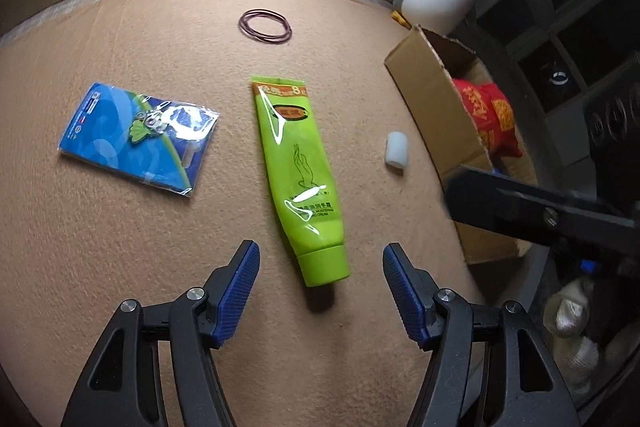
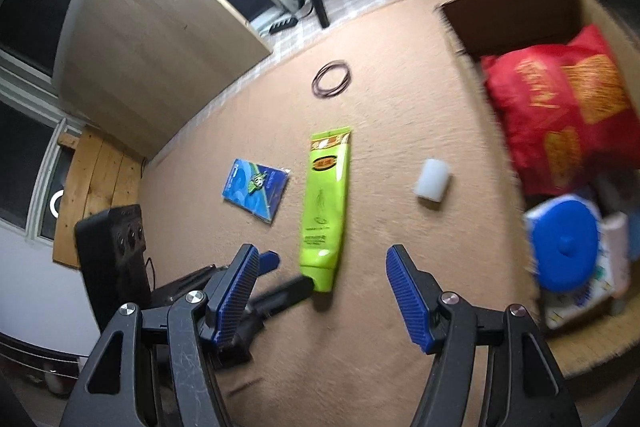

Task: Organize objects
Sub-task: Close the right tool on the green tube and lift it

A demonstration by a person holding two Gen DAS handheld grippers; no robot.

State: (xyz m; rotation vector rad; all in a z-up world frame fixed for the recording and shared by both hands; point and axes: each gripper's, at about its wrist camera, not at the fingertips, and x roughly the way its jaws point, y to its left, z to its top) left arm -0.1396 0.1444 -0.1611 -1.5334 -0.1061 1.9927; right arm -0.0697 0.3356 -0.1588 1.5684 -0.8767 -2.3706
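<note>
Left tool (image 1: 320, 291) stands released, nothing between its blue pads; the lime-green plastic hand-cream tube (image 1: 298, 173) lies flat at frame centre on the tan carpeted surface (image 1: 120, 267), cap end nearest the tool. Right tool (image 2: 322, 293) is likewise unclenched and empty. The open brown cardboard box (image 1: 436, 99) sits at right.

Risks, as judged:
- the glossy tube may slip from a grip on the tapered cap;
- both tools converge on the tube and may collide;
- the small white cylinder (image 1: 397, 150) could be knocked and roll.
</note>
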